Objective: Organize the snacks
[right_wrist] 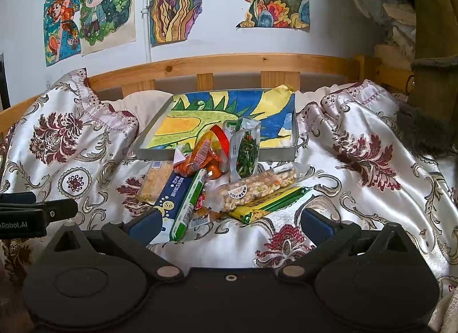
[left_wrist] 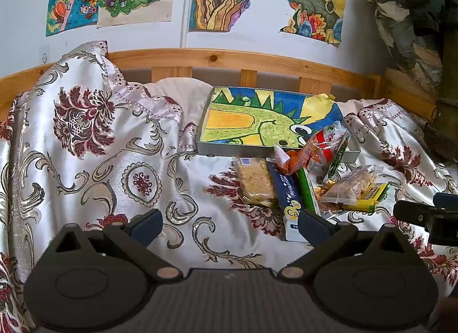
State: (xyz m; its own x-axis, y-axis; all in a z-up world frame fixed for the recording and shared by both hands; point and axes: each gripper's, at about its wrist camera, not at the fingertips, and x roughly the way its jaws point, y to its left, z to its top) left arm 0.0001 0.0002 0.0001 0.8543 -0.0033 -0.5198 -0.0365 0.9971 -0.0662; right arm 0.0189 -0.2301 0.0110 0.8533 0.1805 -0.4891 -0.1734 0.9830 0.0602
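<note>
A pile of snack packets lies on the bedspread in front of a shallow grey tray [right_wrist: 217,156] lined with a dinosaur drawing; the tray [left_wrist: 243,150] shows in both views. The pile holds a dark blue box [right_wrist: 167,198], a green stick pack [right_wrist: 190,204], an orange packet [right_wrist: 200,158], a clear nut bar [right_wrist: 254,187], a yellow-green bar [right_wrist: 269,204], a vegetable pouch [right_wrist: 246,152] leaning on the tray, and a cracker pack [left_wrist: 254,181]. My left gripper [left_wrist: 229,227] is open, left of the pile. My right gripper [right_wrist: 230,223] is open, just before the pile, nothing between its fingers.
The floral satin bedspread [left_wrist: 100,161] covers the bed, bunched high at the left and right. A wooden headboard rail [right_wrist: 229,64] runs behind the tray, with drawings on the wall above. Dark clothing and a post [right_wrist: 432,47] stand at the far right.
</note>
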